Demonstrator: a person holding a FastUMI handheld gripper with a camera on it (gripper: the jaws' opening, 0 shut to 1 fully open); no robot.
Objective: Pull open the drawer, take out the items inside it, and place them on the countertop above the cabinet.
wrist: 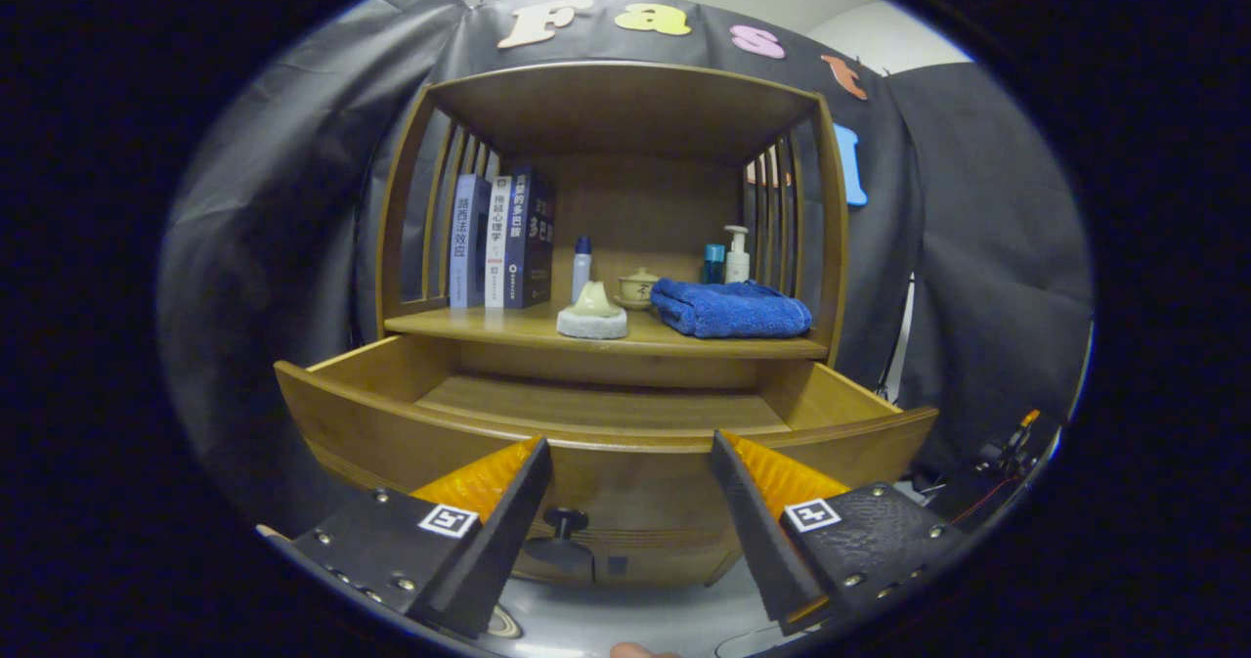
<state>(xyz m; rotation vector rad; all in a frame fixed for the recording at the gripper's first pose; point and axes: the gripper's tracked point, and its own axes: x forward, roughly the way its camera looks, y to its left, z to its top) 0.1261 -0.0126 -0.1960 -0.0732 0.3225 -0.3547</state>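
Observation:
The wooden drawer (391,433) stands pulled out from the cabinet, and its bare floor (606,406) shows inside. Its dark round knob (565,521) sits on the front panel, low between my fingers. My gripper (630,448) is open, fingers spread wide in front of the drawer's front rim, holding nothing. On the countertop (489,326) above the drawer lie a folded blue towel (731,308) and a pale green object on a round grey pad (592,314).
At the back of the countertop stand three books (500,240), a small white bottle with a blue cap (582,265), a lidded ceramic cup (639,286), a blue container (714,263) and a pump bottle (737,254). Slatted wooden sides and a top board enclose the shelf.

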